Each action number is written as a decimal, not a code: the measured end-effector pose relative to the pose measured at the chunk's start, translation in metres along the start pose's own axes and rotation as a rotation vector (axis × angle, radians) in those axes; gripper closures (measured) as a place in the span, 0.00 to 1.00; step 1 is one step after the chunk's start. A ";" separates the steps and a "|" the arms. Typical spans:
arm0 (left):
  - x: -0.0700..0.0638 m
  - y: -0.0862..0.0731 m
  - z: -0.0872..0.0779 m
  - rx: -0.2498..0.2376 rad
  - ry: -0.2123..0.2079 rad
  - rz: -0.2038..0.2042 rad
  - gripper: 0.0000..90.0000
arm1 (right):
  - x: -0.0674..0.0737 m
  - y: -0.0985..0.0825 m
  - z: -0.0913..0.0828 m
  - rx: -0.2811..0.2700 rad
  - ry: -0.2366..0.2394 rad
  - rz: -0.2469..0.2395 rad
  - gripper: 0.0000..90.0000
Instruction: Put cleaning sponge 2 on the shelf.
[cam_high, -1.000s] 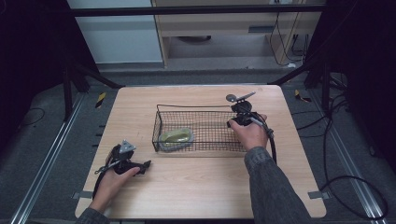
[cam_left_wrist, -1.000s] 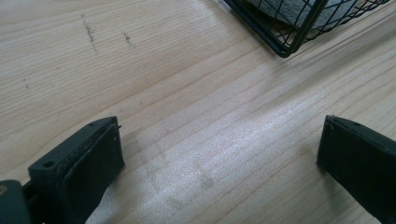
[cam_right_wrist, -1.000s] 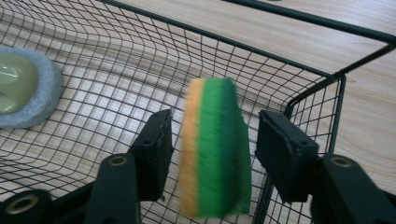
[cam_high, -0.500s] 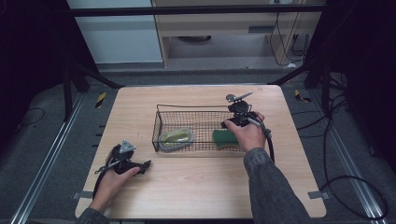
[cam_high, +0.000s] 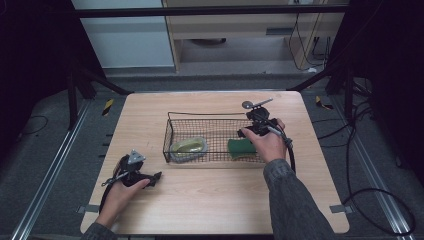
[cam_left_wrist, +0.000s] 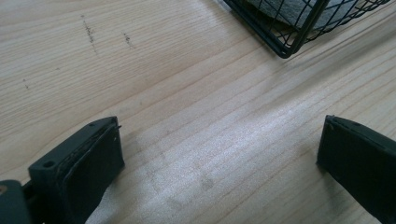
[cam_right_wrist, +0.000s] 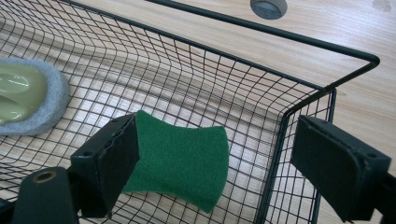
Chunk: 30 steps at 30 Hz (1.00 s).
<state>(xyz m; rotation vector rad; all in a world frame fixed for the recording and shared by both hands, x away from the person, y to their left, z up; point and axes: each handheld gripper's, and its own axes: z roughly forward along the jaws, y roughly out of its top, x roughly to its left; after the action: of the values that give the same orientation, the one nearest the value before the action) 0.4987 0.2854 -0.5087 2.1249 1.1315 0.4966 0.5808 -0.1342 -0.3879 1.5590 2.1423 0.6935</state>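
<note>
A pale wooden table (cam_high: 210, 205) stands on a grey floor (cam_high: 45, 165) between metal rails (cam_high: 47, 182). A yellow-and-black striped marker (cam_high: 107, 106) lies on the floor off the table's far left corner. Black cables (cam_high: 370, 185) loop to the right, and a light cabinet (cam_high: 125, 40) stands behind.

High view looks down over my table (cam_high: 210, 200) — both gripper views sit close, sharing the wire basket (cam_right_wrist: 327, 51).

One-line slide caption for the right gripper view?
Open right tool over the green sponge lying in the wire basket.
</note>
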 end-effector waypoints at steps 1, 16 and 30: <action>0.000 0.000 0.000 0.000 0.000 0.000 0.00 | 0.000 0.000 0.000 -0.001 0.003 0.001 0.16; 0.000 0.000 0.000 0.000 0.000 0.000 0.00 | -0.004 -0.004 -0.010 -0.057 0.032 -0.012 0.06; 0.000 0.000 0.000 0.000 0.000 0.000 0.00 | -0.025 -0.018 -0.022 -0.111 0.042 0.003 0.06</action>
<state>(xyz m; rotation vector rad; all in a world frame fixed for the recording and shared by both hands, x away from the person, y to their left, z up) 0.4987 0.2854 -0.5087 2.1246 1.1315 0.4962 0.5620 -0.1660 -0.3801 1.5022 2.0940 0.8384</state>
